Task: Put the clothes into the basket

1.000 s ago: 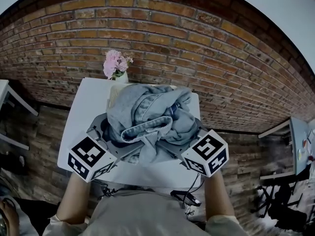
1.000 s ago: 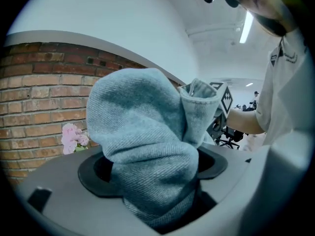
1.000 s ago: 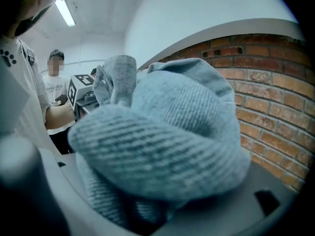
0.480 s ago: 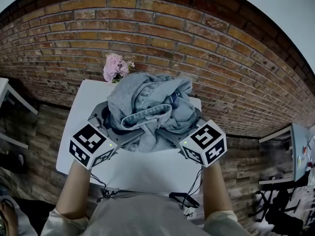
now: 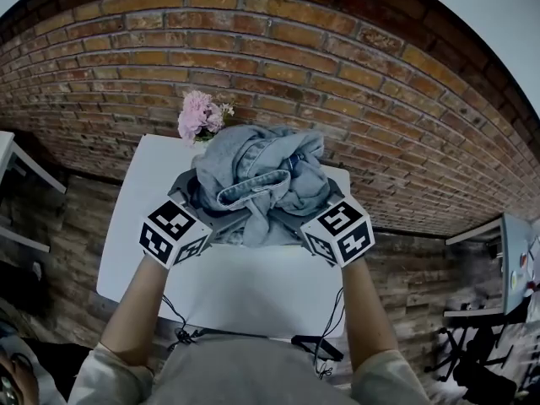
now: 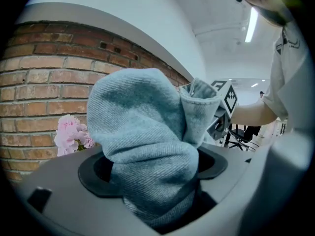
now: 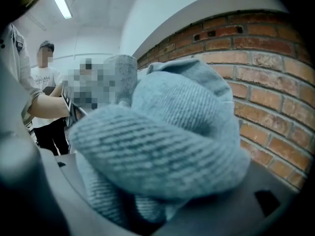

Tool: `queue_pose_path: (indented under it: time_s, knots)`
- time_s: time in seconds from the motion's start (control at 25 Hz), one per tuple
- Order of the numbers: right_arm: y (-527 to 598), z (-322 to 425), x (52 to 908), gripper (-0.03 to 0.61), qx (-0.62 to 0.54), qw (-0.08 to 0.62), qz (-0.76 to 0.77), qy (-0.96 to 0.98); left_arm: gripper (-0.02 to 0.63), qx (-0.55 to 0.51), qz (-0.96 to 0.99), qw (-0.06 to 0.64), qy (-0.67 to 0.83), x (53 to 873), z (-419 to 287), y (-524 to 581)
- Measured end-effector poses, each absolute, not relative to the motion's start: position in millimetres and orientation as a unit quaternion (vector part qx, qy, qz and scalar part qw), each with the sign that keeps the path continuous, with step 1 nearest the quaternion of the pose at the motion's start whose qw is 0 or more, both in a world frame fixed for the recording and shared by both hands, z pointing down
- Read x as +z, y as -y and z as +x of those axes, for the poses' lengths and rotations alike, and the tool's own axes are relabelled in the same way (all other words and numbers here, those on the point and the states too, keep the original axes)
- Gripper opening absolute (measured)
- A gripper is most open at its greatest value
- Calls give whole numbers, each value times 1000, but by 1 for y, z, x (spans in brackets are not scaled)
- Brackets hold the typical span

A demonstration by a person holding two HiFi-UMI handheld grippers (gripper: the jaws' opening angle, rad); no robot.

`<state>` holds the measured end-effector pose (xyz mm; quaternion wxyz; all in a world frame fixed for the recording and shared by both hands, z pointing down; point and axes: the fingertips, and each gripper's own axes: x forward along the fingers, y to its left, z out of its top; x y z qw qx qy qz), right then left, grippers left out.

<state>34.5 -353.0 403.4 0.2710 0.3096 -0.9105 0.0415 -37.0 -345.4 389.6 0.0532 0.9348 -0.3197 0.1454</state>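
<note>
Clothes [image 5: 257, 175] bundle runs crosswise over tabletop [image 5: 245, 285]; left gripper [image 5: 204, 218] and right gripper [image 5: 305, 219] each clamp one end.

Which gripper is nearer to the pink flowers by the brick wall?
Left. The left gripper holds the denim clothes on the side where the pink flowers stand; the right gripper holds the opposite side, farther away.

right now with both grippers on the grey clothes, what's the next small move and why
Probably ease the grey clothes forward without releasing. The left gripper and right gripper each pinch them, bunched over the white table by the pink flowers, and no basket shows to drop them into.
</note>
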Motion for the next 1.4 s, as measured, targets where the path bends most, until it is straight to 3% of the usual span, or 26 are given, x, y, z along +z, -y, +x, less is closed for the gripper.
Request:
queue_pose_path:
  time_s: [0.44,0.88,1.4]
  knots:
    - [375,40,473,368,103,312,307,893,410,181,918,124,330,460,-35,368]
    - [381,46,542,376,231,406,274,841,410,237,871,272,333,531,-41,375]
    - [385,59,591,382,283,514,312,747,407,352,790,358,354,584,-47,375]
